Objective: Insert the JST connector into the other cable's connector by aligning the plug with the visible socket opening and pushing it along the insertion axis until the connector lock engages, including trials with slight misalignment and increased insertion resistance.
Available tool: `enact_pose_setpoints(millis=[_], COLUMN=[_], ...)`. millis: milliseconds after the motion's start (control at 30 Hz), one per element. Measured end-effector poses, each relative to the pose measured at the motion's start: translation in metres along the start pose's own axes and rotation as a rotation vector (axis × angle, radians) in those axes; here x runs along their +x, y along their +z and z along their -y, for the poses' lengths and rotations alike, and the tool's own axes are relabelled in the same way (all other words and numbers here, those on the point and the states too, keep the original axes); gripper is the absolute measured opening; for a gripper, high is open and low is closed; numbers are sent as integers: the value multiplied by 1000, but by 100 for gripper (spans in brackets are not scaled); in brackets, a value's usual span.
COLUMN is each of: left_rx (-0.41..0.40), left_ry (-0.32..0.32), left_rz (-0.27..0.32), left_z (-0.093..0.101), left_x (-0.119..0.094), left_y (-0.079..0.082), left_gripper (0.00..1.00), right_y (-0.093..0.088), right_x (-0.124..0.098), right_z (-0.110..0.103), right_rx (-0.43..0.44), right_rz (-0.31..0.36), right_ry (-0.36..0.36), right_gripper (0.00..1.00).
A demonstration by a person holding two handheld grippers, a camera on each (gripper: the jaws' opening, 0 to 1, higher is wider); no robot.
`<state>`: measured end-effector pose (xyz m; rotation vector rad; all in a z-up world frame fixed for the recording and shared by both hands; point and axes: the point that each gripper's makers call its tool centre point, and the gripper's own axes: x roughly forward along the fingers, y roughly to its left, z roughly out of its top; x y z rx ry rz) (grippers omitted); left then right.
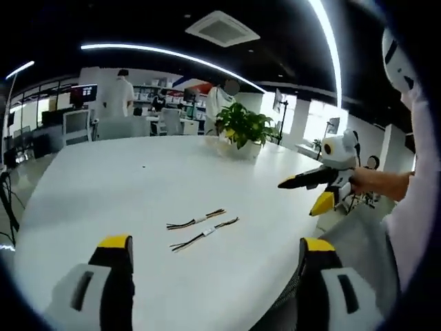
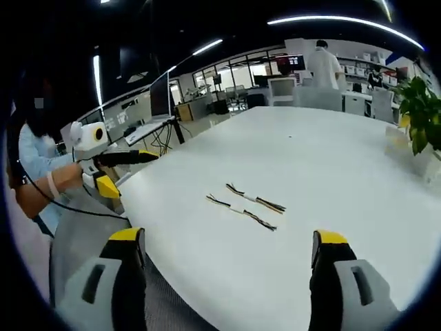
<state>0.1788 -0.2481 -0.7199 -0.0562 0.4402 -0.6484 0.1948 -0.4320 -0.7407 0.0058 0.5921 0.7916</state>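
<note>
Two short cables lie side by side on the white table (image 1: 103, 186), slightly apart, each with dark and yellow wires and a small white connector near its middle. In the left gripper view the farther cable (image 1: 196, 221) and the nearer cable (image 1: 204, 234) lie ahead of my left gripper (image 1: 217, 255), which is open and holds nothing. My right gripper (image 1: 298, 198) hangs off the table's right edge, held by a hand. In the right gripper view the farther cable (image 2: 255, 200) and nearer cable (image 2: 241, 212) lie ahead of my open right gripper (image 2: 227, 252). My left gripper (image 2: 134, 176) hovers at the table's left edge.
A potted plant (image 1: 241, 127) stands at the table's far side; it is at the right edge (image 2: 420, 110) of the right gripper view. The table's near edge runs just under both grippers. Desks, monitors and people stand in the room beyond.
</note>
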Motion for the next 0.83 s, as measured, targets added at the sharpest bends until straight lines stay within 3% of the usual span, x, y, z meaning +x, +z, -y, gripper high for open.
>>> enact_pose_setpoints(millis=[233, 600, 833], left_rx=[-58, -75, -79], left_ry=[29, 48, 51], left_rz=[-8, 13, -17], left_z=[2, 4, 6], left_x=[-6, -8, -7], left_y=[-3, 0, -9], left_gripper=[99, 99, 99], right_y=[-6, -2, 0], right_x=[-5, -7, -6], right_z=[4, 3, 1], right_rx=[1, 16, 11], right_rz=[-24, -10, -10], right_ry=[-12, -17, -9], right_gripper=[100, 99, 98])
